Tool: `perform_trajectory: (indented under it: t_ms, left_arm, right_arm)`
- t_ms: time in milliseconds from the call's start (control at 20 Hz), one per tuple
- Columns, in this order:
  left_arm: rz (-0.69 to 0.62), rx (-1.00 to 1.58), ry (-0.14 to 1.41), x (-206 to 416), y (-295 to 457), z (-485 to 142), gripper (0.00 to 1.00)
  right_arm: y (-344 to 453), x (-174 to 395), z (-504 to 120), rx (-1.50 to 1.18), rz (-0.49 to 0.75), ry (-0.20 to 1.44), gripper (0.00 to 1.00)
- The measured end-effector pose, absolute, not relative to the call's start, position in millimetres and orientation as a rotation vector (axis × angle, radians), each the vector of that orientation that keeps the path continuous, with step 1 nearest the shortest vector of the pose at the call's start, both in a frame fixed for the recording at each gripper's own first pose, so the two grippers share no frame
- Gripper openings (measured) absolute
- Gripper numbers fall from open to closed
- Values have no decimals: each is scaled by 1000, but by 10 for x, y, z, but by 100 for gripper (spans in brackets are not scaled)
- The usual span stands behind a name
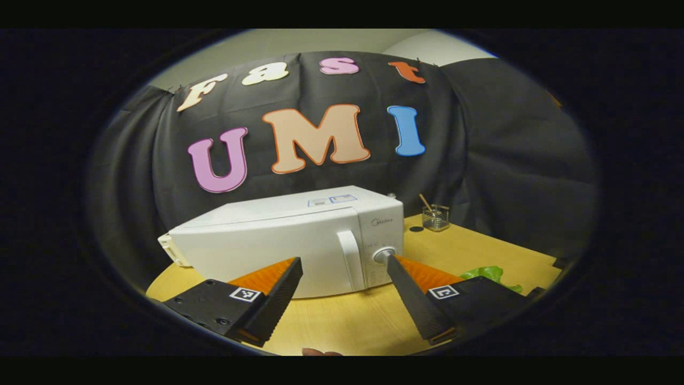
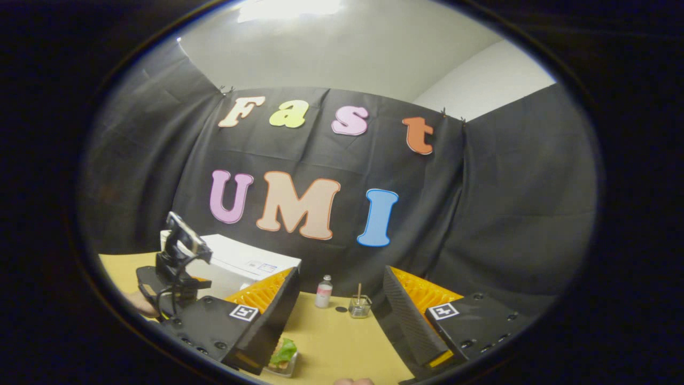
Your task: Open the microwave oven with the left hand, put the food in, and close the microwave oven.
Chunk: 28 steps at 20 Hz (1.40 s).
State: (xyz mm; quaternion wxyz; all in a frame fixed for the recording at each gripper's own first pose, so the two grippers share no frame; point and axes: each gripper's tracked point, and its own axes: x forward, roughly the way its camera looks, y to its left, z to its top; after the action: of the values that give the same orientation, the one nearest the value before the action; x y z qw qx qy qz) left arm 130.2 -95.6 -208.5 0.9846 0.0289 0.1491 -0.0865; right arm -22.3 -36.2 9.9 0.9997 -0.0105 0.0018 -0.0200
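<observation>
Microwave oven (image 1: 299, 240) sat closed; my left tool (image 1: 342, 267) gaped wide before its door handle (image 1: 351, 259). Best hooked squarely, I judged. Right tool (image 2: 339, 291) hung released above sandwich (image 2: 282, 354).

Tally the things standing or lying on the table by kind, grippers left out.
Microwave oven: 1
Food (sandwich with lettuce): 1
Small bottle: 1
Glass jar with a stick in it: 1
Small dark disc: 1
Total: 5
</observation>
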Motion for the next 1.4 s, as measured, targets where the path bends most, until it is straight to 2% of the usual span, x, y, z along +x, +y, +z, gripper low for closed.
perform_trajectory:
  t_ms: [200,350,500,900,1300,1400]
  left_arm:
    - [-175,45,365,1489,-1061,-2380,98]
    - [-172,55,387,1639,-1081,-2505,100]
    - [-187,52,410,1704,-1153,-2627,98]
    - [-157,56,417,1780,-1124,-2700,98]
    - [-111,19,382,1900,-1131,-2636,78]
    - [-96,11,400,1922,-1101,-2657,65]
  right_arm:
    - [-491,-312,32,-48,-71,28,99]
    - [-600,-351,-3,-54,-94,45,96]
    - [-703,-397,-32,-62,-115,60,96]
    - [-788,-468,-50,-77,-126,78,96]
    - [-836,-480,-90,-80,-125,89,96]
    - [-855,-481,-108,-76,-127,95,96]
